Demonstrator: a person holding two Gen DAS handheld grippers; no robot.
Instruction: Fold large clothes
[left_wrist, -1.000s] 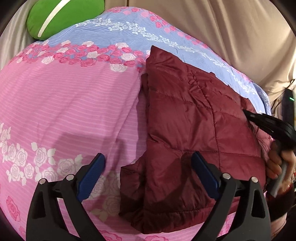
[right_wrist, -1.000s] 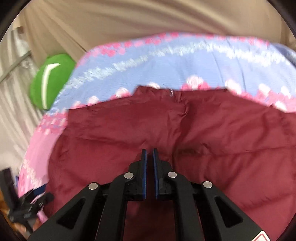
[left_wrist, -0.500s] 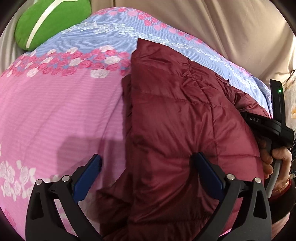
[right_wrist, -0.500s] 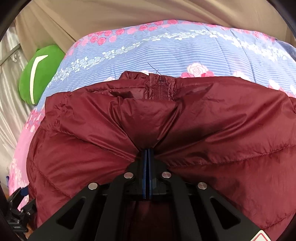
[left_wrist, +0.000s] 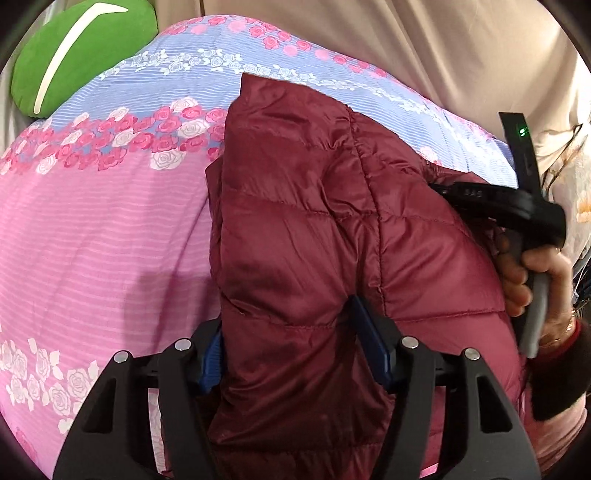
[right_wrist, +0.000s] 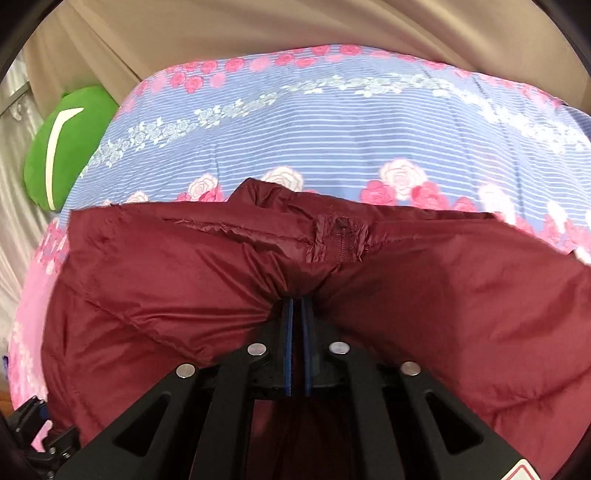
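Beige curtains (left_wrist: 424, 48) hang behind the bed, whose floral bedspread (left_wrist: 103, 229) runs pink along the near part and turns lilac-blue toward the far edge. At the bed's far left corner sits a green cushion (left_wrist: 74, 55) with a white stripe.

My left gripper (left_wrist: 291, 350) points down at the near edge of the bed, its blue pads (left_wrist: 373, 347) set either side of a thick fold of the maroon puffer jacket (left_wrist: 314, 221). Its jaws have just been closing, and the padded cloth bulges up between them; the right pad presses into the fabric, the left one sits tight against the fold.

That jacket lies across the right half of the bedspread, stretching from the near edge up to the lilac-blue band, its quilted panels creased and its left edge doubled under.

Further right, my right hand (left_wrist: 532, 280) grips the handle of my right gripper (right_wrist: 295, 306), which bites into the jacket's right side. In its own view the jaws are almost fully together, pinching a gathered pucker of maroon fabric just below a short zipper end (right_wrist: 343, 243), with wrinkles radiating from the tips.
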